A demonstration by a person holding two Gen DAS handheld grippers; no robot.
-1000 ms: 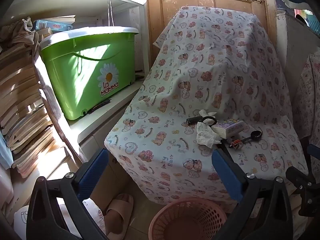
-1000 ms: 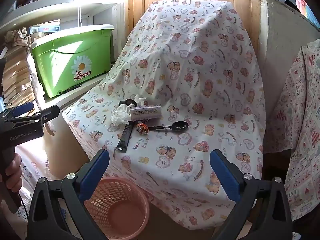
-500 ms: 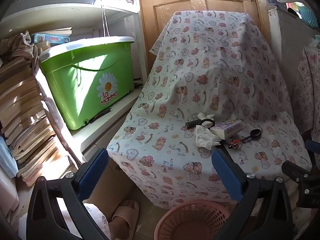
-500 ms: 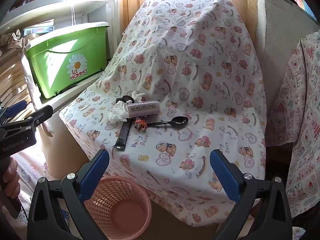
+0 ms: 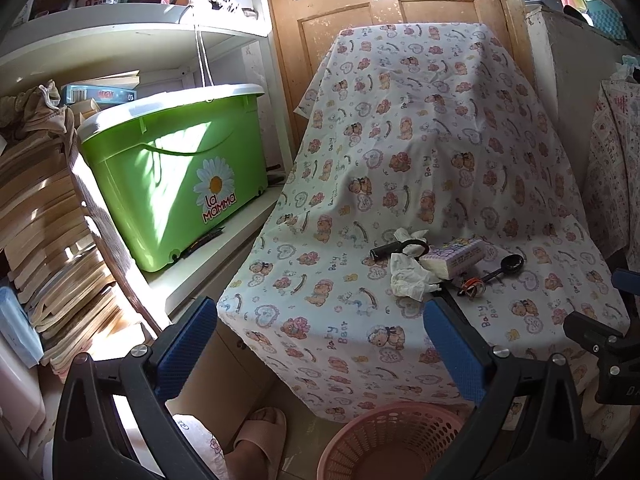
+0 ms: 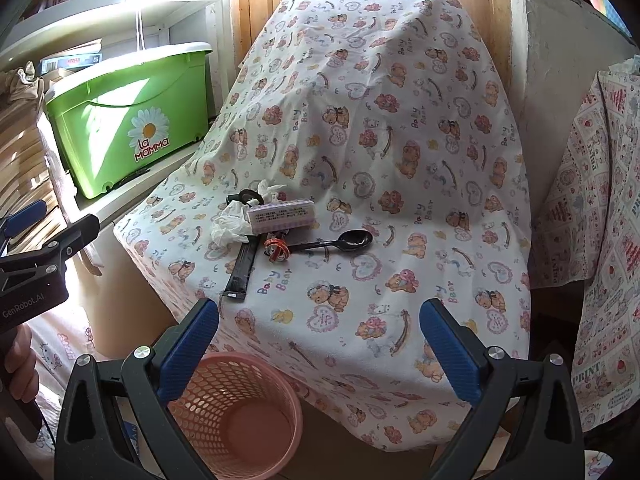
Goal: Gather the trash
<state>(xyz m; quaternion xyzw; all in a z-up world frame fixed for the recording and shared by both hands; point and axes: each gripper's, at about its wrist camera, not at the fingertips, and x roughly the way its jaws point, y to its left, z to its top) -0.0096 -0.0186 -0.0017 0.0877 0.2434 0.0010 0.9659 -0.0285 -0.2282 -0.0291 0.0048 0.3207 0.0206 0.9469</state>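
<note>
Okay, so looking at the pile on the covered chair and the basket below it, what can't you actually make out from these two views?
- Black strap: in the left wrist view, mostly behind that camera's own blue pad.
- Ring handle: partly under the crumpled tissue in both views.
- Printing on the small box: too small to read.
- Pink basket: cut off by the bottom edge in the left wrist view.
- Orange wrapper: too small to identify.

Cluttered corner, honestly

Green storage bin (image 5: 176, 184) on a white shelf (image 5: 224, 252), wooden door (image 5: 360, 12) behind, pink slipper (image 5: 260, 436) on the floor.
</note>
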